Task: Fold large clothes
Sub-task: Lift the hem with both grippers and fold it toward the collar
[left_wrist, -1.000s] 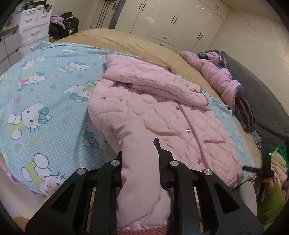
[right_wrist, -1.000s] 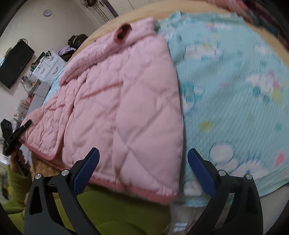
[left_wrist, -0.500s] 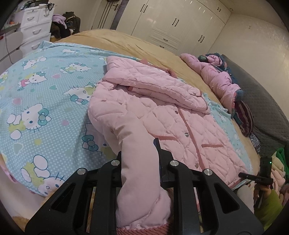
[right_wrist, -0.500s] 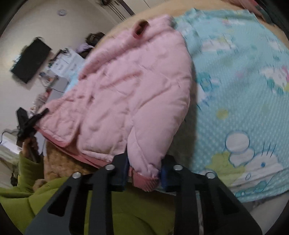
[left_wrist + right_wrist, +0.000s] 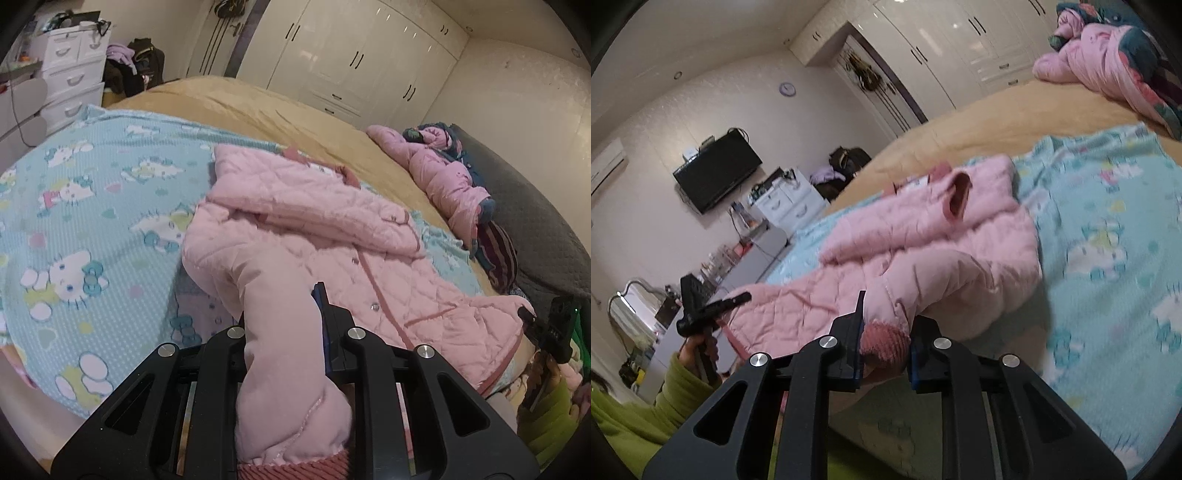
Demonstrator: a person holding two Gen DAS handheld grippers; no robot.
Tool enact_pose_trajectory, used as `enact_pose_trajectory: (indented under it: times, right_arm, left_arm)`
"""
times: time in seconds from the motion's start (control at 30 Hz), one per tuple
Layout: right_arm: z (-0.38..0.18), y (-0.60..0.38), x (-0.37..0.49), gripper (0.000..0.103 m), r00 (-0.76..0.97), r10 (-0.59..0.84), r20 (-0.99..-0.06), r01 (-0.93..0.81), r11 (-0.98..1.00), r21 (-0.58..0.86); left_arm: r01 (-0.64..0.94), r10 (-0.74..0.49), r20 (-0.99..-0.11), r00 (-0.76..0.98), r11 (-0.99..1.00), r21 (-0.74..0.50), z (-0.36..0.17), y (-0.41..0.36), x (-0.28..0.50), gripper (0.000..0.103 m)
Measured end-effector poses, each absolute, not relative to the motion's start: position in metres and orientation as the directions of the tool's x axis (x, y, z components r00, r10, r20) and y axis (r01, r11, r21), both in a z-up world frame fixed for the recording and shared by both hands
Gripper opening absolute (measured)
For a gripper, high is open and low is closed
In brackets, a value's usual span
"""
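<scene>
Since a second ago, my right gripper (image 5: 884,341) has gone from gaping over the hem corner to clamping it: its jaws have just been closing, and the ribbed pink hem of the pink quilted jacket (image 5: 332,240) now sits pinched between the blue pads. That corner has come up off the bed (image 5: 258,107), and the view along this gripper has swung from looking down at the fabric to looking out across the room. My left gripper (image 5: 284,332) has barely changed; it is closed on the end of the near sleeve (image 5: 273,314), with the ribbed cuff bunched at its base.

As I judge it, the fold is about a third done. One sleeve is already laid across the chest, its open cuff showing in the right wrist view. The jacket lies front up, snaps fastened, on the teal cartoon-cat blanket (image 5: 92,221) spread over the tan bedcover, its hem at the edge of the bed nearest me. Left to do: bring the sleeve I hold over the body, then carry the hem up toward the collar and flatten the bundle. Another pink padded coat (image 5: 443,177) lies heaped further up the bed; whether it is also waiting to be folded I cannot tell, since it is small and bunched up.
</scene>
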State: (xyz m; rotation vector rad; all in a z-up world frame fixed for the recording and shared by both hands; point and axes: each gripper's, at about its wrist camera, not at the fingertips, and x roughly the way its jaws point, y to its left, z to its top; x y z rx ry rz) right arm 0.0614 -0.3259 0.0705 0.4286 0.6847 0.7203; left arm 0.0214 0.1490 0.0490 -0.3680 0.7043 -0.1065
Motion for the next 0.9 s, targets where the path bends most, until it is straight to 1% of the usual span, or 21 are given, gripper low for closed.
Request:
enact_pose_trajectory:
  times: [0.27, 0.37, 0.57, 0.9]
  right_arm:
    - [0.094, -0.319, 0.098, 0.015, 0.621, 0.708, -0.335, -0.467, 0.678, 0.567]
    - [0.102, -0.317, 0.111, 0.015, 0.634, 0.704, -0.319, -0.470, 0.679, 0.564]
    - [0.113, -0.313, 0.138, 0.015, 0.662, 0.686, -0.304, -0.468, 0.694, 0.548]
    - [0.128, -0.308, 0.178, 0.015, 0.709, 0.649, -0.278, -0.439, 0.714, 0.546]
  left_arm:
    - [-0.027, -0.198, -0.569, 0.798, 0.932, -0.361, 0.076, 0.152, 0.045, 0.012]
    - [-0.027, -0.197, -0.560, 0.805, 0.931, -0.365, 0.083, 0.153, 0.057, 0.012]
    - [-0.021, -0.193, -0.544, 0.816, 0.932, -0.361, 0.096, 0.155, 0.080, 0.012]
    - [-0.030, -0.175, -0.542, 0.822, 0.937, -0.348, 0.111, 0.161, 0.109, 0.012]
